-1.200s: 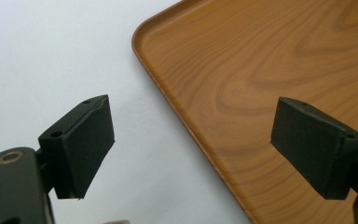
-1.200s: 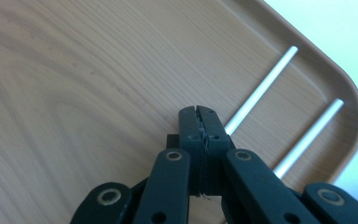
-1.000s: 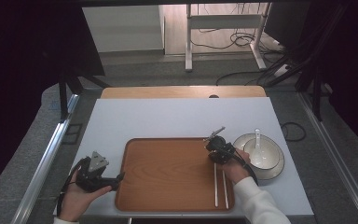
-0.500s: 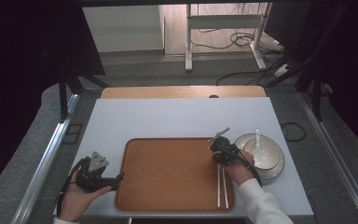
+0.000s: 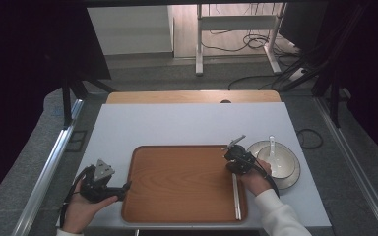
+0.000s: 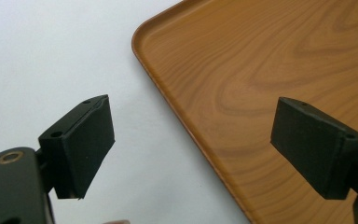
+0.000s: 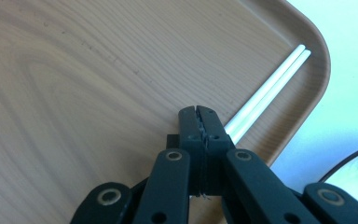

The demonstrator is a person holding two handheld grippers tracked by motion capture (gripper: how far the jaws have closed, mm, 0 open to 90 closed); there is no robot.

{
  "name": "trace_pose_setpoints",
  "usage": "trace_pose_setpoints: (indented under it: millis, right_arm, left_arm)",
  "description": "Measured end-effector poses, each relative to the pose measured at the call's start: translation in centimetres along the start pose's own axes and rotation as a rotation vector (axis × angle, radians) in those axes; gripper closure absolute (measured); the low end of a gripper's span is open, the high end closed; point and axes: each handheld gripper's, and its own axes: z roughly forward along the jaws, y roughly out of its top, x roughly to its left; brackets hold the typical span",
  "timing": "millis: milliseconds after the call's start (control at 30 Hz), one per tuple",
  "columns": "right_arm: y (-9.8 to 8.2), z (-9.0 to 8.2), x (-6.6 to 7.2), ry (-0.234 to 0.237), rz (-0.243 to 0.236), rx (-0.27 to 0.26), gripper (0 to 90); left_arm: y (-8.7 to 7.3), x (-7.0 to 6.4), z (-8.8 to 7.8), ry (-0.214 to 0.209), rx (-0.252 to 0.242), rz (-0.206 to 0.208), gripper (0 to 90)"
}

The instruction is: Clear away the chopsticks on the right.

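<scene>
The white surface [image 5: 187,125] spans mid-frame, with the wooden tray [image 5: 177,182] at lower centre. A bowl [image 5: 281,169] lies just right of it. Two chopsticks [image 5: 236,196] lie along the tray's right edge. Right tongs [image 5: 237,165] are closed on their upper end; left tongs [image 5: 126,186], lower left, gape empty.

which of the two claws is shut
The right claw, over the tray beside the chopsticks: its jaws are pressed together with nothing between them. The left claw stands wide open at the tray's left edge.
</scene>
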Motion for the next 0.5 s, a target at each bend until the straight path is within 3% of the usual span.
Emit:
trace_pose_setpoints:
  millis: [133,333,500]
  right_arm:
    - [0.1,-0.7,0.3,0.012,-0.013,-0.054,89.8]
    - [0.0,-3.4,0.8,0.060,-0.048,-0.176,89.8]
    - [-1.8,-6.0,0.2,0.111,-0.020,-0.275,89.6]
  left_arm:
    - [0.0,0.0,-0.1,0.003,-0.006,-0.001,13.0]
    - [0.0,0.1,-0.2,0.003,-0.009,-0.007,13.0]
    - [-0.1,0.3,-0.3,-0.001,-0.015,-0.012,12.9]
